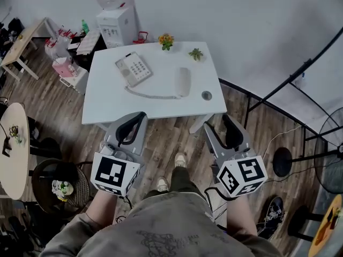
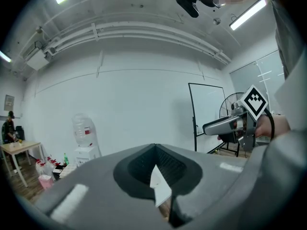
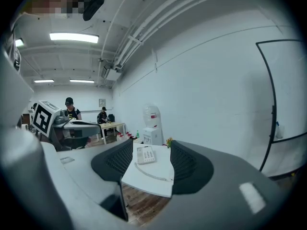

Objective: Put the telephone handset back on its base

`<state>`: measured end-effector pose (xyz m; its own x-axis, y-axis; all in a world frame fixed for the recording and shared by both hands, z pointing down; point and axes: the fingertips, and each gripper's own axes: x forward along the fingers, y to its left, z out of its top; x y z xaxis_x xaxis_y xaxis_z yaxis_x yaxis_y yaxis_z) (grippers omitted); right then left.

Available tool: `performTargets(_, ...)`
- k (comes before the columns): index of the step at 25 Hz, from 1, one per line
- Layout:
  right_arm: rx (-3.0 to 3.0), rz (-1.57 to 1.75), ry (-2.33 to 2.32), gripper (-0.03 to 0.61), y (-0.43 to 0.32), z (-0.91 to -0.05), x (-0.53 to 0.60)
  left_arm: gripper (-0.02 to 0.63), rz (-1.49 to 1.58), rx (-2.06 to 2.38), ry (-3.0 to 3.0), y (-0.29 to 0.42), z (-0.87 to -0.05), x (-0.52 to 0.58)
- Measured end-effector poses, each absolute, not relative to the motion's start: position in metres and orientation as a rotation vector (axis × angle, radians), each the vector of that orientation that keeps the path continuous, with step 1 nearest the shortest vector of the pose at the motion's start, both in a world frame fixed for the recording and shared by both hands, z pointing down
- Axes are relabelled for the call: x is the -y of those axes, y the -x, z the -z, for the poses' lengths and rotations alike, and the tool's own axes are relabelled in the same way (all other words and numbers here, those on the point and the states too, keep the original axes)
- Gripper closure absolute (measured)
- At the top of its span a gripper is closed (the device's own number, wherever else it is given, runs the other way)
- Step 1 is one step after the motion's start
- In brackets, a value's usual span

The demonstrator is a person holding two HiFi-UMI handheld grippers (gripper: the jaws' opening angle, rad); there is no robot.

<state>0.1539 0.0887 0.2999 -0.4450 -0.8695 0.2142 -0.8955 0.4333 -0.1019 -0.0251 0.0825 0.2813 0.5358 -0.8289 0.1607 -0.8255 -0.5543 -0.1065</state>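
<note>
White table (image 1: pixel 107 103) by the wall bears the handset (image 1: pixel 184 81), lying right of its base (image 1: pixel 134 68) and tied to it by a coiled cord (image 1: pixel 153 96). Both claws are held out roughly level, just short of the table's near edge. The left gripper (image 1: pixel 140 115) has its jaws tip to tip on nothing; the right gripper (image 1: pixel 217 121) stands wide and empty.

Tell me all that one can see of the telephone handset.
The handset is pale, plastic-looking, long with rounded ends. It lies flat on the white table, off its cradle, right of the telephone base. A coiled cord runs from its near end to the base. Nothing else touches it.
</note>
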Motion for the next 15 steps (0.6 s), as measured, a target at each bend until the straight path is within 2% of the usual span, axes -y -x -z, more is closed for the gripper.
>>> performTargets(15,2.54,-0.432,-1.409,0.308,-0.167,-0.357,0.106,0.614,0.431,-1.565,2.748,0.0,-0.326,0.095)
